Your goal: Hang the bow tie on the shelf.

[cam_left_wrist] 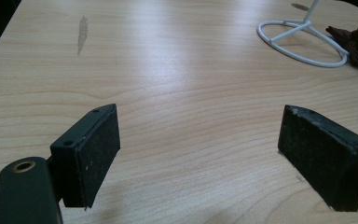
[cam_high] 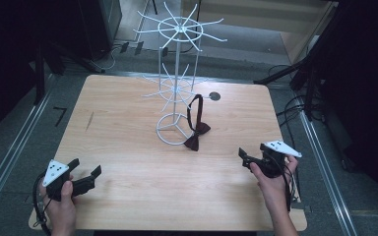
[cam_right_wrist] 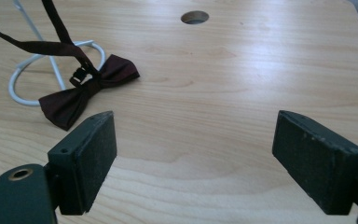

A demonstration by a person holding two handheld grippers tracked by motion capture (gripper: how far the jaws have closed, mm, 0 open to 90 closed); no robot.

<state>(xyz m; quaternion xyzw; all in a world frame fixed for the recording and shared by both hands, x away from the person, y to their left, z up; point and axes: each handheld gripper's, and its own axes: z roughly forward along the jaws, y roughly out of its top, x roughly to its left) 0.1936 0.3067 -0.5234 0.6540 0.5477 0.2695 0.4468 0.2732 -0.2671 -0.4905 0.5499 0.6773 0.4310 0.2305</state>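
The left hand-held gripper [cam_high: 86, 177] is held low over the near-left of the tabletop [cam_high: 128, 162], jaws spread wide with nothing between them; bare wood is seen between its pads [cam_left_wrist: 93, 151] in the left gripper view. The right hand-held gripper [cam_high: 246, 158] is held at the near-right, likewise released and empty, aimed toward the middle of the tabletop. Both are kept back at the near edge, probably a ready pose, with the working area left free.

A dark red bow tie [cam_high: 196, 136] is found near the centre, its bow lying on the wood just beside the round base of a white wire display stand [cam_high: 176, 83]. Its strap [cam_high: 193, 109] is looped upward, apparently caught on a lower prong of the stand, though the exact hook cannot be told. Judged from this, the tie is half hung or half removed. A round hole [cam_high: 214, 96] is seen in the tabletop behind the stand. The right hand-held gripper is the nearer one for a grasp.
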